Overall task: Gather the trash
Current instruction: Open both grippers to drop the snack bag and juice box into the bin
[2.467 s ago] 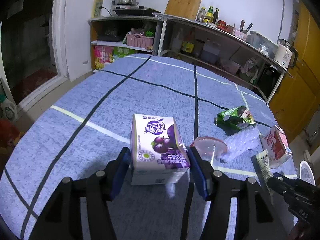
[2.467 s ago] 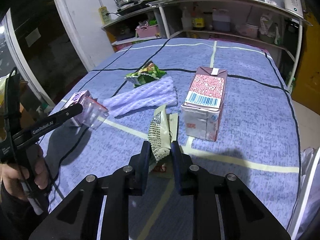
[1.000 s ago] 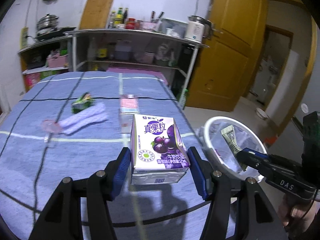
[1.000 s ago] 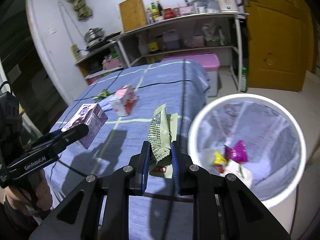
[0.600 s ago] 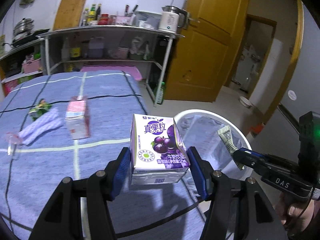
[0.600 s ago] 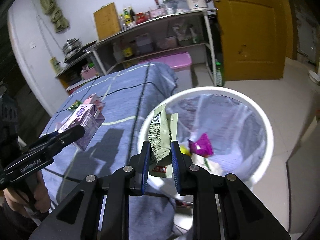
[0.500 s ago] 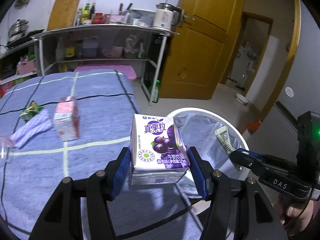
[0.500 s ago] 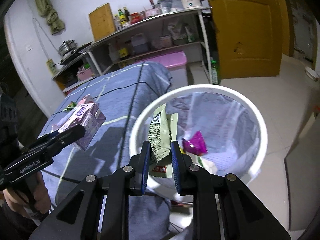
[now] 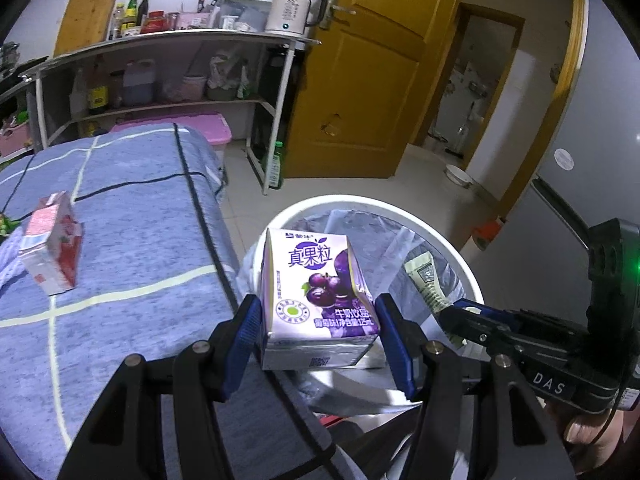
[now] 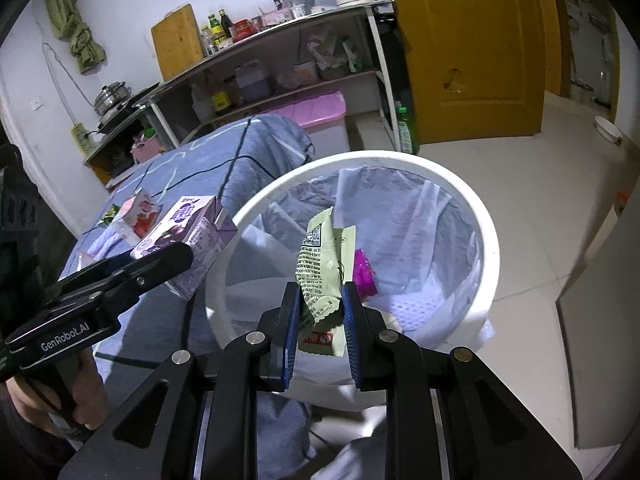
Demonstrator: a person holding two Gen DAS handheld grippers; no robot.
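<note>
Item: purple grape-milk drink carton (image 9: pixel 318 300), rectangular with a gabled top. Location: pinched between the blue pads of the left hand-held gripper (image 9: pixel 318 332), jaws set wide against its two side walls. It hangs upright, long axis vertical, printed face toward the wrist camera, at the near rim of the round white plastic waste bin with a clear liner (image 10: pixel 486 240), only partly over the opening.

Item: pale green crinkled snack wrapper (image 10: pixel 322 272). Location: clamped at its lower part by the narrowly set jaws of the right hand-held gripper (image 10: pixel 320 324), directly above the bin's mouth. Long axis near vertical, torn end upward, leaning slightly left.

Status: a magenta wrapper (image 10: pixel 365 270) and other scraps already lie in the bin. Both held items are not yet released. Remaining on the blue checked cloth-covered surface (image 9: pixel 132 248): a red-and-pink drink carton (image 9: pixel 52 252), tilted, and a small green packet (image 10: pixel 107 213) beyond it. Collection judged partway done.
</note>
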